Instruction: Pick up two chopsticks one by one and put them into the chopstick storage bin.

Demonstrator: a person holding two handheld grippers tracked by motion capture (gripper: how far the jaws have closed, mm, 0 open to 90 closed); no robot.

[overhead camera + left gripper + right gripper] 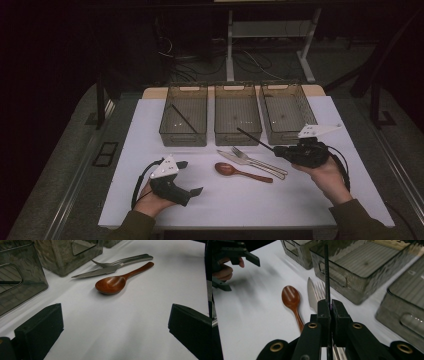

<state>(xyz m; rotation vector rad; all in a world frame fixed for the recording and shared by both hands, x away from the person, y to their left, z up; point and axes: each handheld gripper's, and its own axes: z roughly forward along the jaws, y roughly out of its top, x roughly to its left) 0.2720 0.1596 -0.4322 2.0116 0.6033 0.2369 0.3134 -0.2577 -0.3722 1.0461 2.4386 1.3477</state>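
front: three bins [238, 114] block | centre: cutlery [252, 162] | left tabletop [130, 145] free

— What lay on the white table [150, 150] apart from the work in hand?
— A wooden spoon [235, 171], a knife [240, 161] and a fork [257, 161] side by side, near three grey bins [237, 112] in a row.

No legible text, labels, brands, numbers or signs on any surface, bins, cutlery and gripper bodies unmarked as far as visible, dim frames limit fine detail
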